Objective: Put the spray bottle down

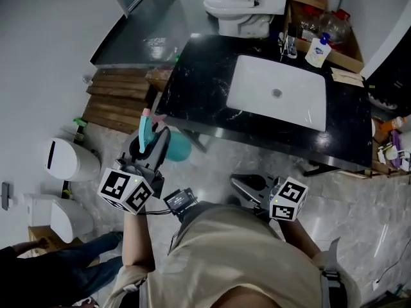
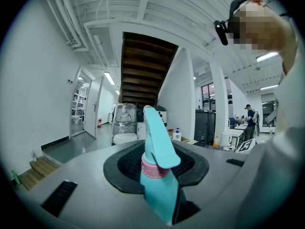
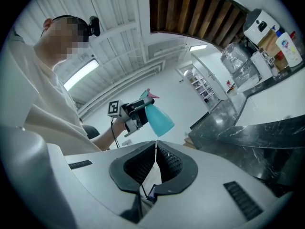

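Two hand-held grippers: the left gripper [image 1: 154, 145] clamps the teal spray bottle [image 2: 159, 185] at its neck, long axis roughly upright, held in the air just off the near-left corner of the black countertop [image 1: 205, 63], which lies ahead-right; the right gripper [image 3: 156, 163] is closed and empty.

Left claw [image 1: 157, 141] held level, clamped on spray bottle [image 1: 178, 147], right claw [image 1: 246, 185] level, jaws pressed together, empty

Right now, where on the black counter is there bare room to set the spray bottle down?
The widest bare patch is the black counter left of the white sink, nearest the spray bottle. A narrower strip lies right of the sink. The far right corner is crowded: soap bottle, papers.
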Action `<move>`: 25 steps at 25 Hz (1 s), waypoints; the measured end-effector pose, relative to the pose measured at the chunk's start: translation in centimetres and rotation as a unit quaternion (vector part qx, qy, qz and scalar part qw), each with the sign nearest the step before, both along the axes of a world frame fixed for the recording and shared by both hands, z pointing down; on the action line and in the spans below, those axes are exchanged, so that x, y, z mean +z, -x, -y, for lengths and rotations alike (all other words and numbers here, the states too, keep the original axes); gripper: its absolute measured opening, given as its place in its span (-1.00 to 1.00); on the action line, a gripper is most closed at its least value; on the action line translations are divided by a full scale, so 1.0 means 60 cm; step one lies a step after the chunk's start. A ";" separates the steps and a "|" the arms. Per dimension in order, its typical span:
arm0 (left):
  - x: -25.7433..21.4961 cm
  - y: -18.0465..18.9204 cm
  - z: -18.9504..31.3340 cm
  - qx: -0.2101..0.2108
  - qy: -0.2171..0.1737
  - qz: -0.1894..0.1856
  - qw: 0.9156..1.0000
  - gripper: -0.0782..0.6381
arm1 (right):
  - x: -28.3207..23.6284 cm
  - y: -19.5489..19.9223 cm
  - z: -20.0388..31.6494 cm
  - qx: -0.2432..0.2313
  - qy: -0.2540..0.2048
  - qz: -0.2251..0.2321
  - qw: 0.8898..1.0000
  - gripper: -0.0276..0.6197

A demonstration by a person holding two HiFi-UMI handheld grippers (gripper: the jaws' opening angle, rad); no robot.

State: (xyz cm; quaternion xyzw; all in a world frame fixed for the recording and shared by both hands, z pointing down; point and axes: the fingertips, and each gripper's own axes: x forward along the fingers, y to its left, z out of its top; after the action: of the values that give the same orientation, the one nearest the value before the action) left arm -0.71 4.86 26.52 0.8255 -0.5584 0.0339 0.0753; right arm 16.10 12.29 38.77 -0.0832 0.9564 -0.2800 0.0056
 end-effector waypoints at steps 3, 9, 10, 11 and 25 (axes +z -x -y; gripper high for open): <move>0.001 -0.008 0.012 0.003 0.000 -0.002 1.000 -0.41 | 0.001 -0.006 0.005 0.005 -0.001 0.008 1.000 -0.84; 0.000 -0.015 0.031 0.003 0.001 0.015 1.000 -0.41 | 0.002 -0.010 0.007 0.009 0.008 0.014 1.000 -0.84; 0.001 -0.013 0.034 0.003 0.001 0.018 1.000 -0.41 | 0.003 -0.009 0.006 0.006 0.010 0.013 1.000 -0.84; 0.002 -0.011 0.036 0.003 0.002 0.021 1.000 -0.41 | 0.005 -0.007 0.004 0.004 0.011 0.012 1.000 -0.84; 0.013 0.022 0.099 0.044 -0.012 0.017 0.999 -0.41 | 0.019 0.015 0.039 0.032 0.014 -0.018 0.999 -0.84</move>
State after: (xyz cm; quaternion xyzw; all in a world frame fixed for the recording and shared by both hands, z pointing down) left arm -2.03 -1.06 27.28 0.8492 -0.5235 0.0445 0.0538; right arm 15.22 9.94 39.90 -0.1193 0.9491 -0.2916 -0.0042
